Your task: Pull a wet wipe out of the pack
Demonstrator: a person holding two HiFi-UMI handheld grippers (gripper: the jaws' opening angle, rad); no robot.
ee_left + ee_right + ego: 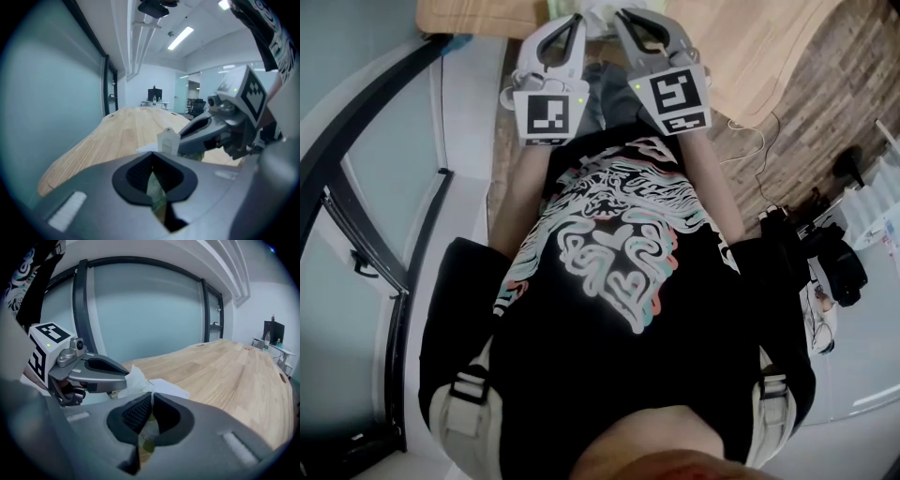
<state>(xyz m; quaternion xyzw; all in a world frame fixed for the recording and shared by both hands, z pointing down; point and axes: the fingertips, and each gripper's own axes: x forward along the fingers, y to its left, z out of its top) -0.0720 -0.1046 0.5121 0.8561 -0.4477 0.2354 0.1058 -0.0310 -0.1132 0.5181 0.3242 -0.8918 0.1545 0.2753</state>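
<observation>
Wet wipe pack point(155, 192) sat at the near edge of the wooden table point(124, 133), directly under both gripper tips. Only a green-white sliver of it showed, in the slit behind the pads. Left gripper point(153, 153): jaws closed, pads met at the tip, pack film pinched between them. Right gripper point(152, 393): jaws closed too, clamped on the wet wipe point(135, 377), a crumpled white tuft that stood up out of the pack at the tip and touched the left gripper's tip. A flat white piece point(169, 389) lay just beyond it toward the far edge; couldn't tell if it was the pack's flap or a loose sheet. In the head view both grippers angled inward and nearly met over the near edge, marker cubes facing up. The person's black printed shirt point(609, 309) filled most of the frame below them. A glass wall point(154, 315) ran along one long edge of the table.
</observation>
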